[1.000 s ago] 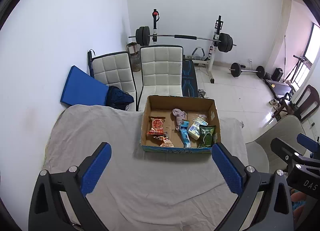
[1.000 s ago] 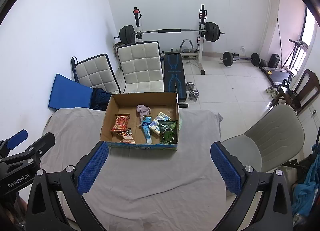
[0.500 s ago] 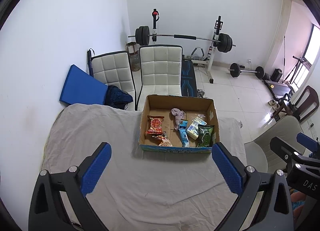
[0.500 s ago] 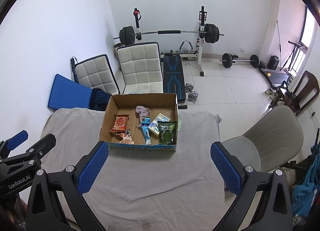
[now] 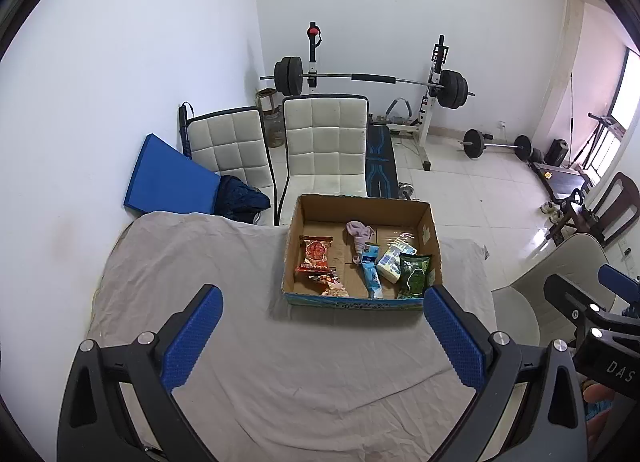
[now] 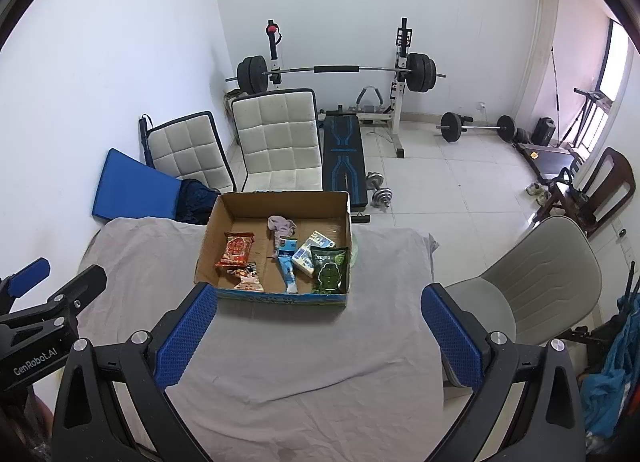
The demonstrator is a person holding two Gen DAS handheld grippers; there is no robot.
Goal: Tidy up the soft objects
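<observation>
While each hand-held gripper (image 5: 322, 332) (image 6: 318, 332) gapes, bare cloth (image 5: 320, 374) fronts the box (image 5: 352, 304).

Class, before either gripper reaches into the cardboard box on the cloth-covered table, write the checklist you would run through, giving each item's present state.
1. Left gripper open and empty: ok.
2. Right gripper open and empty: ok.
3. Cardboard box top open, contents reachable from above: ok.
4. Soft pink cloth lies uncovered near the box's far wall: ok.
5. Green packet and red packet apart from each other: ok.
6. Whether the white packet is soft: cannot tell.
</observation>
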